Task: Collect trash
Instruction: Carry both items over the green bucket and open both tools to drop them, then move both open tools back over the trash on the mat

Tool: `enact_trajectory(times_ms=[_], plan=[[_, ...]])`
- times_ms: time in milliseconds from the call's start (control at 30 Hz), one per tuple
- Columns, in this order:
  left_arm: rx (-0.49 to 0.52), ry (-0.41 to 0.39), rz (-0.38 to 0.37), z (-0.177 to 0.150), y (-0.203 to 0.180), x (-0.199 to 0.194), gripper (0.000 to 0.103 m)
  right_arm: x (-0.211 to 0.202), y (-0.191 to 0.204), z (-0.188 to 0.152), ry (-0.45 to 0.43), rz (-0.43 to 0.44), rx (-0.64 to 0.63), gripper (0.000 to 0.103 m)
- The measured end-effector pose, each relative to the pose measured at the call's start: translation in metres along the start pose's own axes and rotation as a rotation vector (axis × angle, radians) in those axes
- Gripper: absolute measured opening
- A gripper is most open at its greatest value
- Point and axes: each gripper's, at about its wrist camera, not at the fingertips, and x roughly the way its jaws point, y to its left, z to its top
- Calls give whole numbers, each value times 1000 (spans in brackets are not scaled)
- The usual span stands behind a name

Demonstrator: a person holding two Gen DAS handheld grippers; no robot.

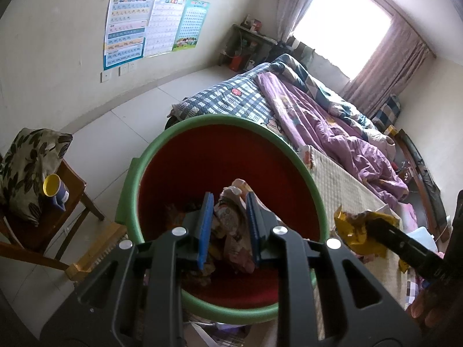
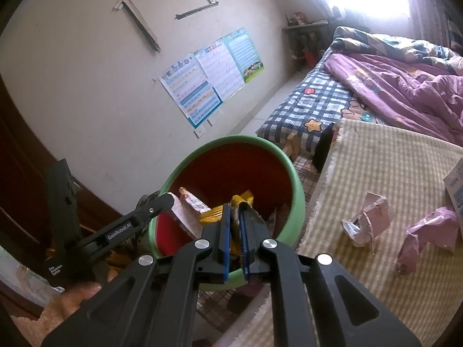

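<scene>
Nearby, crumpled pink wrappers [image 2: 366,221] litter the checked mat [image 2: 390,167] beside the bin [image 2: 298,202].

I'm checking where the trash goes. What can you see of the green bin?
The green bin is a round, upright, plastic-looking tub with a thick green rim and red inside. It stands beside the bed, open-topped and holding wrappers. Both grippers hang over its mouth; whether they touch it cannot be told.

Daylight floods in through the curtained window [image 1: 344,26], blown out to white glare in both views; the wall [image 1: 58,43] stays softly lit. Fisheye distortion bends edges, dark vignetting fills corners.
</scene>
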Motion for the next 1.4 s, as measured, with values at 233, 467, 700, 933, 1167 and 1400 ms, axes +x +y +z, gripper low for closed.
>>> enact_trajectory(times_ms=[233, 467, 700, 933, 1167, 1400], plan=[[16, 1, 41, -4, 4, 3, 25, 10, 8, 0, 21, 3, -23, 13], [1, -27, 101, -10, 8, -3, 59, 8, 8, -1, -11, 22, -14, 55], [13, -33, 152, -21, 7, -16, 66, 1, 5, -3, -20, 36, -6, 55], [11, -40, 186, -47, 5, -43, 66, -21, 6, -15, -30, 47, -35, 56], [7, -68, 218, -88, -21, -78, 66, -64, -11, -35, -34, 103, -52, 59], [-7, -72, 209, -126, -66, -91, 66, -95, -32, -32, -55, 116, -83, 59]])
